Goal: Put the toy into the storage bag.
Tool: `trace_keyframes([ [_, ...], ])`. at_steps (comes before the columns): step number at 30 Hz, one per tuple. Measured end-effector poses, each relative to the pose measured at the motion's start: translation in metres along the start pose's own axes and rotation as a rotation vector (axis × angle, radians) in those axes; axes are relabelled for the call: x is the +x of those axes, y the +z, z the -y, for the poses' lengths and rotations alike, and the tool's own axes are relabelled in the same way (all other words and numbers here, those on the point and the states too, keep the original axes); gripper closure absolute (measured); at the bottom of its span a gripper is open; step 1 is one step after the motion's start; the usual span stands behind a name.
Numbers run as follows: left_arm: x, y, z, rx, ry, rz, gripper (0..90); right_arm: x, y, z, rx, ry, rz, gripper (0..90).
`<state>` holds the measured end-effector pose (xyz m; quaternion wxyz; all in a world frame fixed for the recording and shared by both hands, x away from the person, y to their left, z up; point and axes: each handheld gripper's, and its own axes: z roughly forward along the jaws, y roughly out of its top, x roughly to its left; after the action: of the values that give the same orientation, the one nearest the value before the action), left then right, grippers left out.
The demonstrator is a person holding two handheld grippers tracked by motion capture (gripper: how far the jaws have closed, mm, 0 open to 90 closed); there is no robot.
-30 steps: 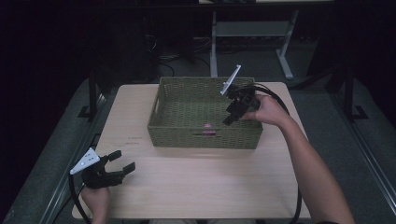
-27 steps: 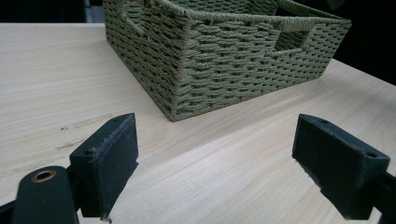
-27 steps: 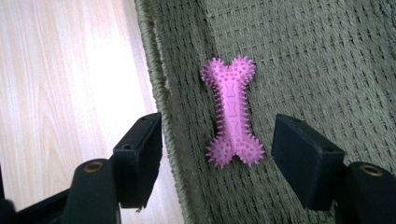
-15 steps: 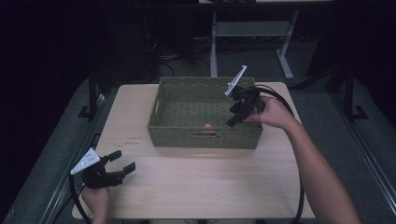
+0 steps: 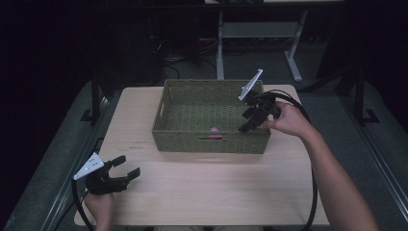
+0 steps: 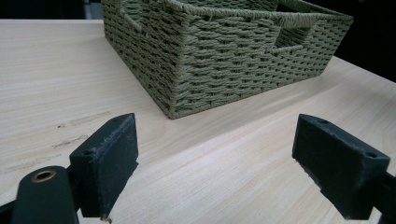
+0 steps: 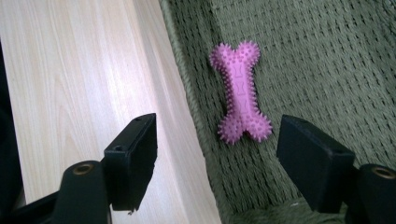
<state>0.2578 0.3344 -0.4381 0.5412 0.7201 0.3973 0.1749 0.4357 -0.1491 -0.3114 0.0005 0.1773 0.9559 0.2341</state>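
The pink spiky bone toy [image 7: 240, 93] lies flat on the floor of the woven green basket [image 5: 173, 126], close to its near wall, untouched. Whether it is being fetched out or was just dropped in cannot be told; by the look of things, the work is either at its very start or done. The right tongs [image 5: 251, 121] hang over the basket's right end, jaws spread wide and empty, the toy framed between them. The left tongs [image 5: 123, 174] rest low over the worktop [image 5: 216, 187], wide apart, holding nothing, well apart from the basket.
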Motion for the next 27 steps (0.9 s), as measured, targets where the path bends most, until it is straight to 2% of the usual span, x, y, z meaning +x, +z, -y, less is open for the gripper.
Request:
trace_keyframes([
  [27,-0.003,0.003,0.0,0.014,0.004,0.001,13.9,0.02,-0.011,0.044,-0.034,0.018,0.016,27.0],
])
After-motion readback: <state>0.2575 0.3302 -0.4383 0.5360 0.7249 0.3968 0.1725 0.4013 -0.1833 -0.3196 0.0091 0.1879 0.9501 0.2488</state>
